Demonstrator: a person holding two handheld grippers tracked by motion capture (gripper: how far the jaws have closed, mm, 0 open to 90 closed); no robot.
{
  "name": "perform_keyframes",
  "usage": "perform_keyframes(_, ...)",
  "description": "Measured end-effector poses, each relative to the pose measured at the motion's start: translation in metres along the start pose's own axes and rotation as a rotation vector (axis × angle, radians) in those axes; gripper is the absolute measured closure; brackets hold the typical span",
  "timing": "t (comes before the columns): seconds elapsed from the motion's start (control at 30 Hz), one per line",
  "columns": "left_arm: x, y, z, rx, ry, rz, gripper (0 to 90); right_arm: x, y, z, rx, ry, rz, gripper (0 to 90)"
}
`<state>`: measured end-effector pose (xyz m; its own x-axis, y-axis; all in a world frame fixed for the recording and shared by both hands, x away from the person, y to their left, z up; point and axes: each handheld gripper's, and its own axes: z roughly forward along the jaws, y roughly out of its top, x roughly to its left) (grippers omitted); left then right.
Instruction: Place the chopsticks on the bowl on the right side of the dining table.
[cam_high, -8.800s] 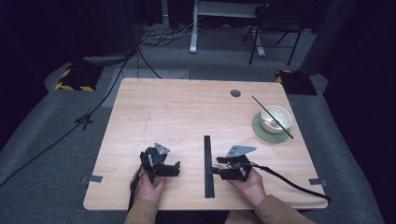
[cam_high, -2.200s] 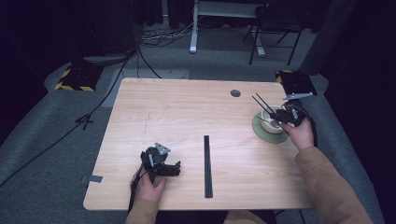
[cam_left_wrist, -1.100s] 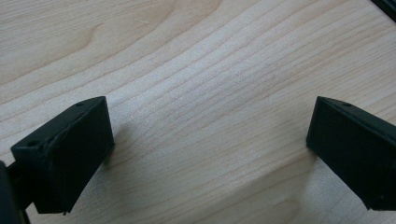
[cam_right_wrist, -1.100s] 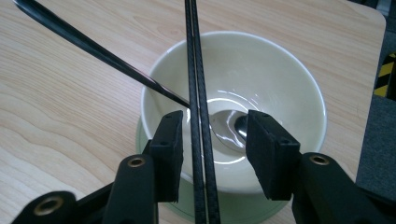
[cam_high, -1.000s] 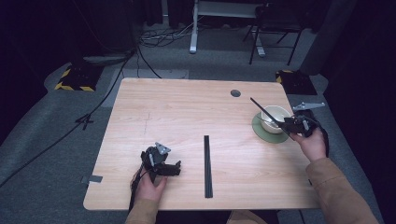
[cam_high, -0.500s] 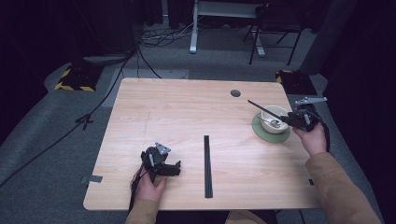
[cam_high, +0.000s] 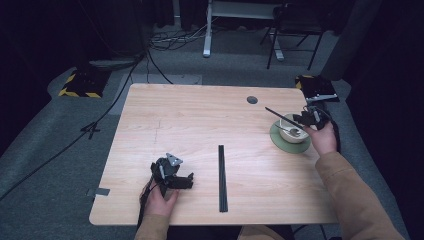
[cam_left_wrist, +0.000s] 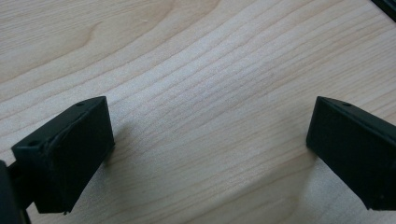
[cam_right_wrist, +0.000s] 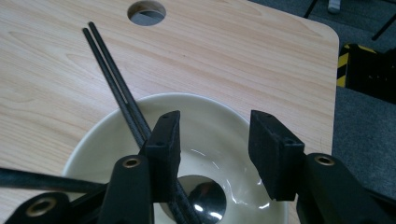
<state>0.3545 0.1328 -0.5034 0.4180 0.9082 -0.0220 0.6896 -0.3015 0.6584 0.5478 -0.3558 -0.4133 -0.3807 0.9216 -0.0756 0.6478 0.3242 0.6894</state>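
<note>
The right gripper (cam_right_wrist: 212, 140) hovers over the cream bowl (cam_right_wrist: 93, 140), which sits on a green saucer (cam_high: 278, 141) near the table's (cam_high: 200, 125) right edge; its jaws have just been opening, and the black chopsticks (cam_right_wrist: 114, 88) lie across the bowl's rim, outside the gap. I judge the step is grasping the chopsticks: next, shift sideways to bracket them. The left gripper (cam_left_wrist: 210, 154), wide open and empty, rests well apart from the bowl.

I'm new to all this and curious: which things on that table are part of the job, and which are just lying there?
Part of the job: black chopsticks leaning on the bowl's rim; cream bowl; green saucer under it.
Just lying about: long black strip mid-table; round hole in the tabletop.
</note>
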Motion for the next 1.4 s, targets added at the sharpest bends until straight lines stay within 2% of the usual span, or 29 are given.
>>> perform_keyframes(0.17,0.000,0.000,0.000,0.000,0.000,0.000,1.0,-0.001,-0.001,0.004,0.014,0.005,-0.002,53.5)
perform_keyframes(0.37,0.000,0.000,0.000,0.000,-0.001,0.001,1.1,0.005,-0.005,-0.002,0.011,0.034,-0.025,53.0)
perform_keyframes(0.5,0.000,0.000,0.000,-0.001,-0.001,0.001,1.0,0.009,-0.010,-0.010,-0.003,0.044,-0.043,52.5)
perform_keyframes(0.63,0.000,0.001,0.000,0.001,-0.006,-0.001,0.9,0.008,-0.015,-0.025,-0.034,0.059,-0.045,51.6)
perform_keyframes(0.8,0.000,0.001,0.001,0.000,-0.010,-0.002,0.9,0.007,-0.028,-0.041,-0.051,0.053,-0.065,50.8)
perform_keyframes(0.9,0.000,0.001,0.001,0.000,-0.011,-0.004,0.9,0.006,-0.036,-0.045,-0.047,0.047,-0.075,50.4)
perform_keyframes(1.1,0.000,0.001,0.001,0.000,-0.010,-0.004,0.9,0.002,-0.044,-0.042,-0.024,-0.007,-0.104,50.4)
perform_keyframes(1.4,0.000,0.001,0.001,0.000,-0.009,-0.004,1.0,-0.013,-0.041,-0.032,-0.012,-0.034,-0.075,50.4)
